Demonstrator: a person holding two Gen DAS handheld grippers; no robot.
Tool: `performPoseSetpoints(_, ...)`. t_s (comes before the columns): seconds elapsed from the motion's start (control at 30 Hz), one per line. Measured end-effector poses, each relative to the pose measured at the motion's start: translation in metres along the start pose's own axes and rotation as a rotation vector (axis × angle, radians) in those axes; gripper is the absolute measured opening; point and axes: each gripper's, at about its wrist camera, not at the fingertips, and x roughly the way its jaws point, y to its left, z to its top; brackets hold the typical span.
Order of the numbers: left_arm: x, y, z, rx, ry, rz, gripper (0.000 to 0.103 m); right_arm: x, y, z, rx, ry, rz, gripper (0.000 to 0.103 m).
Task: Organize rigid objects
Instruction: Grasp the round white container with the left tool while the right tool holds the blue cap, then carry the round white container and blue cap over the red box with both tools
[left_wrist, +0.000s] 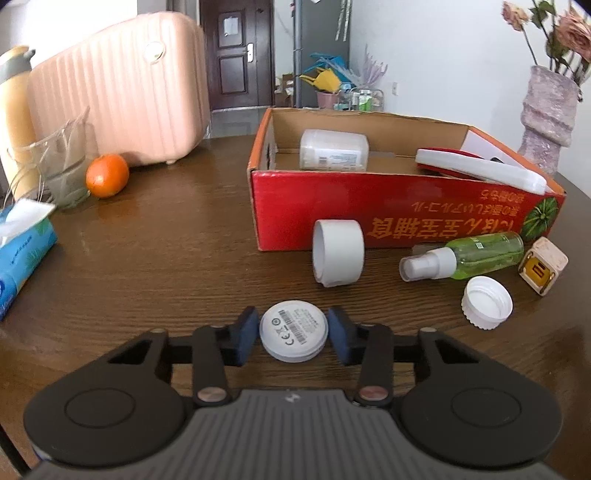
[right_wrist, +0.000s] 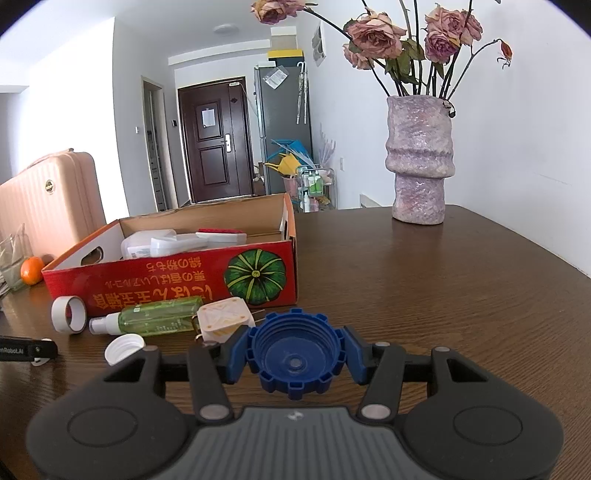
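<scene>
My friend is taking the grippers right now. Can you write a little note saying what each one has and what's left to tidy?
Left gripper: closed on the white disc.
Right gripper: shut on the blue cap.
Done: tub and red-and-white thing are in the box.
Left on the table: tape roll, spray bottle, white cap, charger, plus the two held things.

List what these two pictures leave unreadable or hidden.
- Left wrist view: the fine print on the white disc between the left gripper pads is too small to read.
- Both views: the box floor is hidden behind its red front wall.
- Right wrist view: the table under the blue cap in the right gripper is covered.
</scene>
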Motion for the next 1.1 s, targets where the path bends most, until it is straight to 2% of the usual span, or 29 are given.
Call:
performPoseSetpoints(0.3, -0.002, -0.004, -0.003, 0.015, -0.025, 0.039, 0.040, -0.003, 0.002, -0.001, -0.007, -0.010, 0.004, 0.052)
performPoseSetpoints(0.47, -0.013, 0.001, -0.003, -0.012, -0.062, 0.054, 0.040, -0.007, 0.005, -0.002, -0.010, -0.022, 0.017, 0.052)
performPoseSetpoints(0.87, -0.049, -0.014, -0.011, -0.046, -0.120, 0.015, 0.040, -0.021, 0.015, -0.005, -0.013, -0.047, 0.062, 0.052)
performPoseSetpoints(1.1, -0.072, -0.034, -0.018, -0.029, -0.161, -0.018, 0.040, -0.032, 0.027, -0.008, -0.015, -0.065, 0.097, 0.052)
